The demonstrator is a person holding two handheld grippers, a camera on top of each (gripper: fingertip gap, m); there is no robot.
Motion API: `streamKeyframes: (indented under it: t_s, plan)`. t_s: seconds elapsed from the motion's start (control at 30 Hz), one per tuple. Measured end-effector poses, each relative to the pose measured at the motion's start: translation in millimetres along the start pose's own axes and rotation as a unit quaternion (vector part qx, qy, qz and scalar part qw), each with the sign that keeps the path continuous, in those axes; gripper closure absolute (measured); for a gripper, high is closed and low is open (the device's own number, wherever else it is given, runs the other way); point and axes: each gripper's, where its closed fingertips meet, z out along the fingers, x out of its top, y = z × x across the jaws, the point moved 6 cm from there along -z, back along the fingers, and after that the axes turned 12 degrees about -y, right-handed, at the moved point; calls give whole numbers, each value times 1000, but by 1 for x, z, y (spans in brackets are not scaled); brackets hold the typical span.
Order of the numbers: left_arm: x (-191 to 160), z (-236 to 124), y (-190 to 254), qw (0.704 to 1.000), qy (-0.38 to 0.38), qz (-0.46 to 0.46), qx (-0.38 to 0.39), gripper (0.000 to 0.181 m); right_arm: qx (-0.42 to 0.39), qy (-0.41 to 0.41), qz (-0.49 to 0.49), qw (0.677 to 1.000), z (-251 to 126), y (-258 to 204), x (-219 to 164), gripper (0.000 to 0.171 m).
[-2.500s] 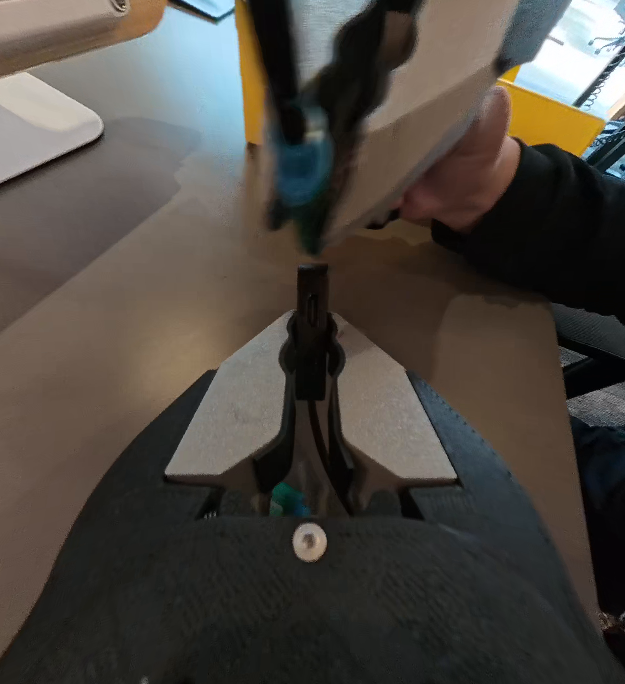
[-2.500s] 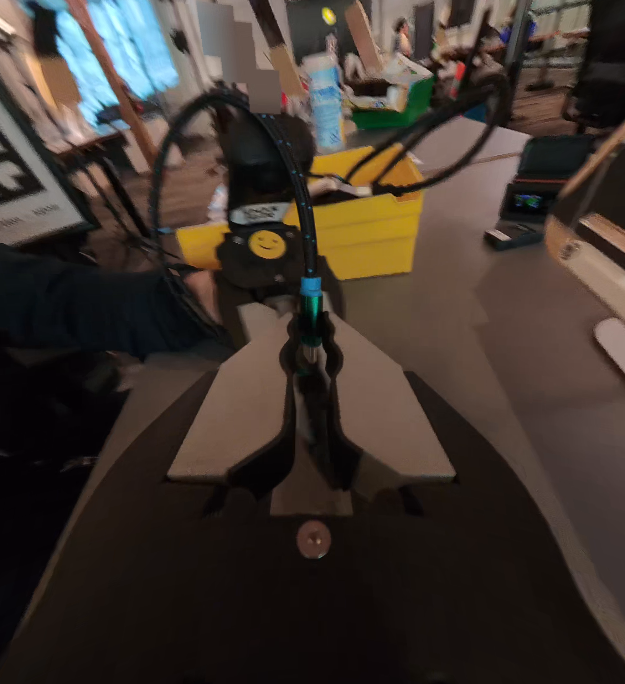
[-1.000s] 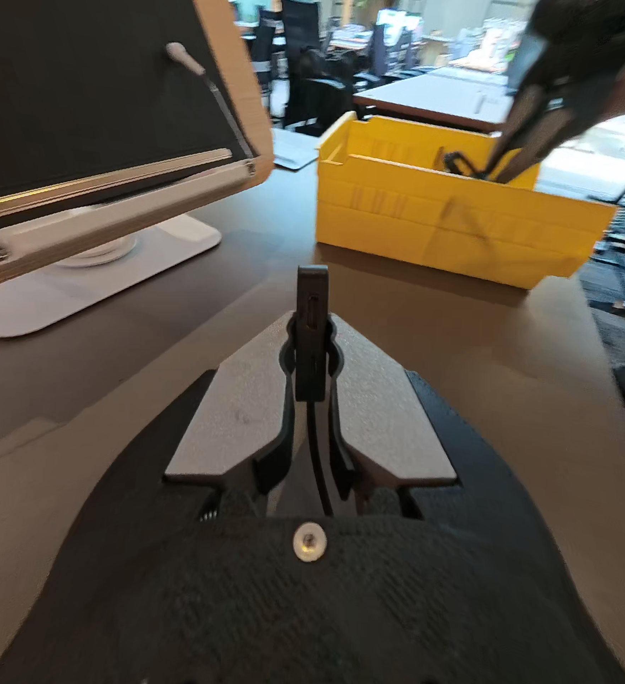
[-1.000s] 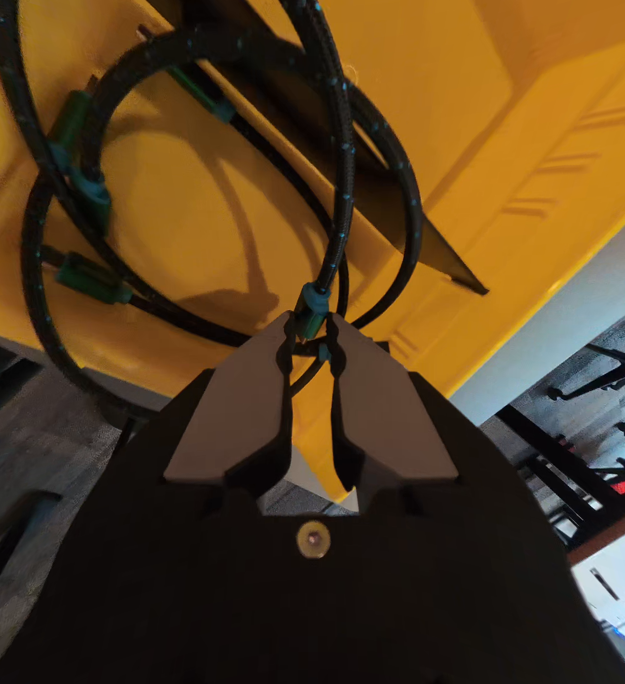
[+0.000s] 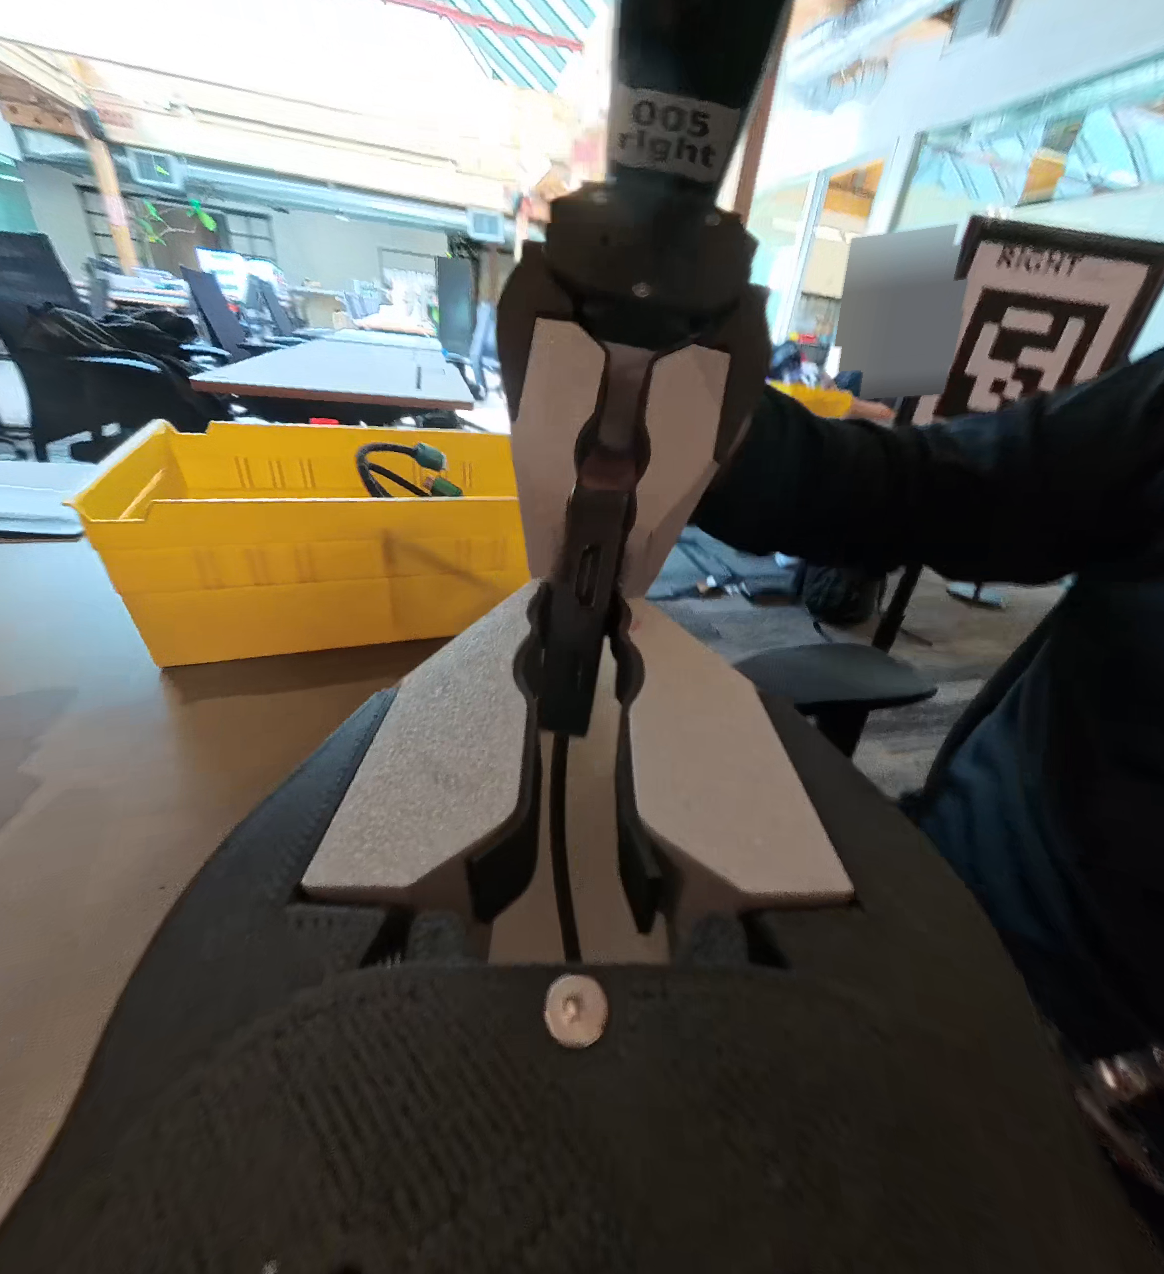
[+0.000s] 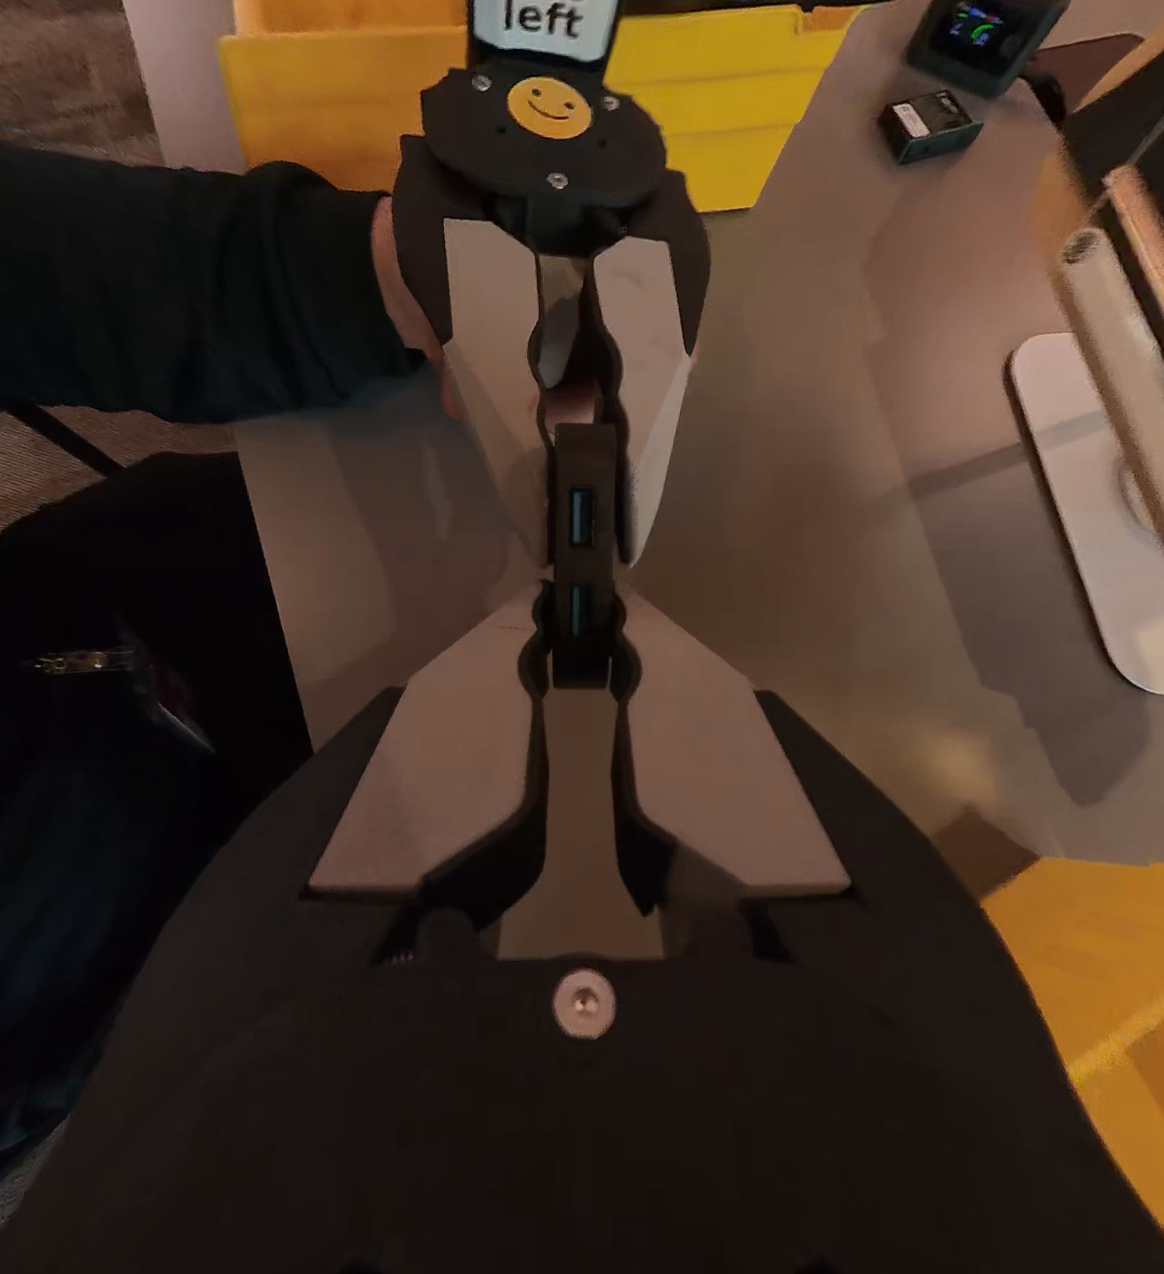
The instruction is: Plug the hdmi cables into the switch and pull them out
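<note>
1. My left gripper [image 5: 579,620] is narrowed onto the switch [image 5: 576,620], a slim black block standing upright between its fingers at the centre of the left wrist view, with a thin black lead running down from the block toward the gripper body.
2. My right gripper [image 6: 579,620] meets it head-on. In the right wrist view, its fingers sit close on either side of the near end of the same switch [image 6: 583,551]; I cannot tell whether they press it or just bracket it.
3. That view shows two blue ports on the switch's upward face, one between the far gripper's fingers and one between the near ones.
4. In the left wrist view the right gripper [image 5: 607,551] comes down from the top centre, tips against the upper end of the switch.
5. The hdmi cables [image 5: 407,472] lie in the yellow bin [image 5: 290,572] at middle left of the left wrist view, green plugs showing above its rim, well apart from both grippers.
6. The bin stands on the brown counter [image 5: 83,724], whose bare surface spreads across the lower left of that frame.
7. In the right wrist view, the counter edge runs down the left side, with carpet beyond; a white stand base [image 6: 1103,510] occupies the right edge.
</note>
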Motion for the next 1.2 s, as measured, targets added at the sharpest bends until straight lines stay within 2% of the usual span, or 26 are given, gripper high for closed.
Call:
streamKeyframes:
  t_s: [0.07,0.17,0.3,0.37,0.43,0.5,0.6,0.63,0.73,0.87,0.93,1.03,1.13,1.2]
  plan:
    - [3,-3,-8,999,18,-8,45,149,-20,4,4,1000,-23,8,3,161]
    - [8,-14,-12,996,49,-6,76,153,-76,57,22,995,-84,26,10,161]
    - [12,-26,-21,990,79,-18,118,153,-215,118,70,967,-183,65,7,160]
    - [14,-33,-26,984,99,-26,143,156,-273,110,93,951,-220,84,-5,160]
    - [13,-39,-30,982,111,-44,144,164,-317,73,120,938,-241,105,-25,160]
    - [13,-40,-32,982,113,-61,137,166,-315,39,152,936,-243,126,-48,161]
    - [10,-40,-36,980,103,-65,154,166,-282,-21,202,938,-220,157,-88,160]
    - [8,-39,-36,981,96,-65,157,167,-272,-47,218,936,-208,167,-103,160]
    - [5,-34,-37,983,82,-68,152,167,-171,-118,293,933,-158,191,-145,160]
    - [0,-29,-39,984,57,-73,152,167,-146,-274,329,892,-98,215,-197,158]
    - [-3,-27,-40,985,46,-77,151,167,-139,-358,345,857,-82,220,-216,151]
    - [-6,-24,-42,984,35,-87,149,165,-200,-385,349,831,-94,233,-213,144]
    - [-13,-22,-51,978,8,-105,177,158,-285,-335,335,833,-129,238,-179,142]
    - [-16,-21,-55,974,-6,-105,203,152,-294,-249,336,859,-143,225,-141,142]
